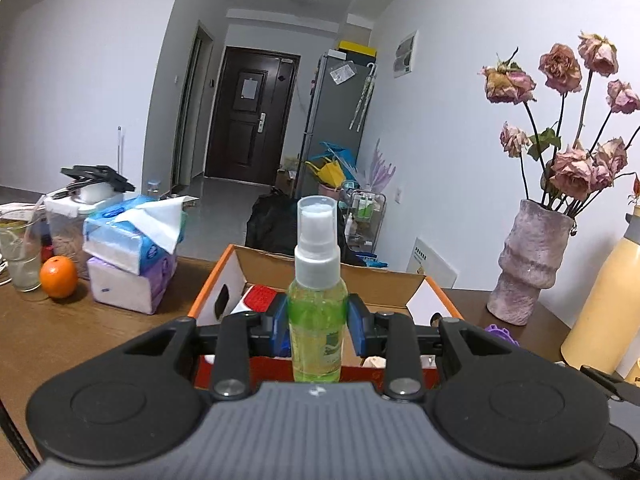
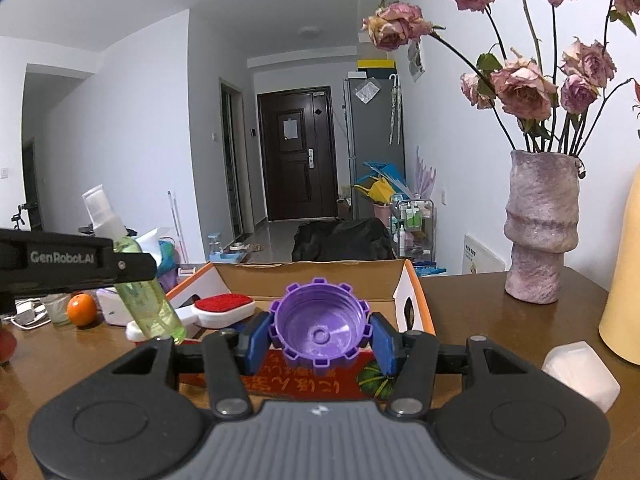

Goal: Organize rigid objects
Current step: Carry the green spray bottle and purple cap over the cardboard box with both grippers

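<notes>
My left gripper point(image 1: 318, 326) is shut on a green spray bottle point(image 1: 317, 304) with a clear cap, held upright just in front of an open cardboard box point(image 1: 416, 280) with orange edges. My right gripper point(image 2: 320, 340) is shut on a purple ridged cap point(image 2: 320, 330), its hollow side facing the camera, over the box's near wall point(image 2: 304, 384). In the right wrist view the left gripper point(image 2: 132, 268) and its spray bottle point(image 2: 148, 300) show at the left, tilted, beside the box. A red and white brush point(image 2: 224, 308) lies inside the box.
On the brown table point(image 1: 80, 332) stand an orange point(image 1: 58, 277), a glass point(image 1: 20, 256), stacked tissue packs point(image 1: 132, 256) and a clear container at the left. A vase of dried roses point(image 2: 540, 232), a cream bottle point(image 1: 600, 300) and a white faceted object point(image 2: 580, 372) stand at the right.
</notes>
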